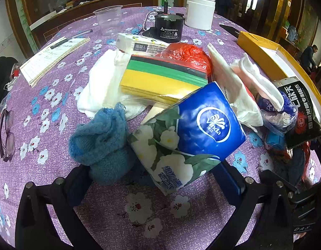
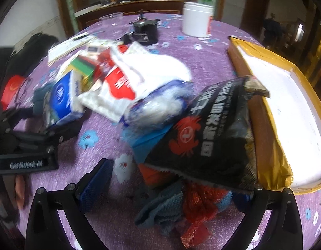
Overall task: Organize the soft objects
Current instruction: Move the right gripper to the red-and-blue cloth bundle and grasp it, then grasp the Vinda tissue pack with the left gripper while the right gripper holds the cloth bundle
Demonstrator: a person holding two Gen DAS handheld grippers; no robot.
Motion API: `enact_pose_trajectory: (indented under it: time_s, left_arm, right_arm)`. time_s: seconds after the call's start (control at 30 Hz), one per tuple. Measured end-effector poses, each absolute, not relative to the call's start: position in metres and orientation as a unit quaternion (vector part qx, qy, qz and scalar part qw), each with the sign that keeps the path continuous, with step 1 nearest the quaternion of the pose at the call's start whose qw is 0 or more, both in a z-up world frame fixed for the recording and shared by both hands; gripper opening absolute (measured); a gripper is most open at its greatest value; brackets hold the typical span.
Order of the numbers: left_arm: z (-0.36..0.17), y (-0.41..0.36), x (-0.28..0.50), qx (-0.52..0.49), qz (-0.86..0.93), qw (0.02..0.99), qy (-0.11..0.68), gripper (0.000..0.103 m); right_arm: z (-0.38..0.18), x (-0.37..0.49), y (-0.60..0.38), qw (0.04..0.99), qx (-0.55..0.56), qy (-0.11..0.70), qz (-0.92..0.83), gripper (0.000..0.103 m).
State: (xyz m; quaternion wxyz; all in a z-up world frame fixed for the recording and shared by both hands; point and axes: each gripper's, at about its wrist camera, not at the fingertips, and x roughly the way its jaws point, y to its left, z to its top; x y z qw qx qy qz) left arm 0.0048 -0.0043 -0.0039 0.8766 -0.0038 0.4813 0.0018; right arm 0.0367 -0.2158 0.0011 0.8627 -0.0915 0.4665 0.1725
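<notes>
Mid-sort on the purple counter (image 1: 56, 166): left claw (image 1: 158, 179) wide around the blue tissue pack (image 1: 187, 137) and teal cloth (image 1: 102, 139), right claw (image 2: 173, 187) wide over the black bag (image 2: 210, 133) (blurry), probably needs squeezing shut next.

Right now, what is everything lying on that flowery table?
Tissue pack: one, blue and white, front centre, between the left fingers.
Knitted cloth: one, blue, beside the pack.
Sponge stack: one, yellow, green, black and red, middle.
White cloth: one, left of the sponges.
Red plastic bag: one, behind the sponges.
Black packet: one, leaning on the yellow box.
White jar: one, far side.
Clear cup: one, far left.
Notepad: one, with a pen.
Glasses: one pair, left edge.
Left gripper: open.
Right gripper: open.
</notes>
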Motion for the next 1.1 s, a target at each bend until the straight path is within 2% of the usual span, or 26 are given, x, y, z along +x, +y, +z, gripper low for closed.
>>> enact_pose_trajectory:
  time_s: [0.17, 0.27, 0.33, 0.47, 0.53, 0.6, 0.83, 1.1]
  left_arm:
    - [-0.004, 0.000, 0.001, -0.014, -0.003, 0.878, 0.478, 0.103]
    - [0.001, 0.009, -0.004, -0.041, -0.010, 0.882, 0.469, 0.103]
    - [0.006, 0.012, -0.008, -0.054, -0.015, 0.887, 0.459, 0.103]
    - [0.012, 0.009, -0.017, -0.053, -0.032, 0.892, 0.448, 0.103]
    - [0.015, 0.006, -0.021, -0.048, -0.045, 0.895, 0.441, 0.103]
    - [0.017, 0.003, -0.024, -0.040, -0.057, 0.897, 0.437, 0.103]
    - [0.022, -0.005, -0.016, -0.019, -0.052, 0.900, 0.433, 0.103]
    - [0.013, -0.024, -0.021, 0.032, -0.090, 0.876, 0.472, 0.103]
  right_arm:
    - [0.003, 0.032, -0.218, 0.851, -0.110, 0.476, 0.192, 0.101]
    - [0.010, 0.023, -0.230, 0.852, -0.097, 0.471, 0.208, 0.093]
    - [0.018, 0.018, -0.237, 0.857, -0.089, 0.458, 0.220, 0.083]
    - [0.028, 0.013, -0.252, 0.859, -0.052, 0.445, 0.249, 0.079]
    - [0.031, 0.011, -0.256, 0.859, -0.049, 0.440, 0.258, 0.073]
    - [0.033, 0.009, -0.257, 0.861, -0.054, 0.435, 0.260, 0.070]
    - [0.041, 0.004, -0.264, 0.863, -0.051, 0.423, 0.271, 0.069]
    - [0.047, 0.000, -0.275, 0.860, -0.051, 0.422, 0.283, 0.070]
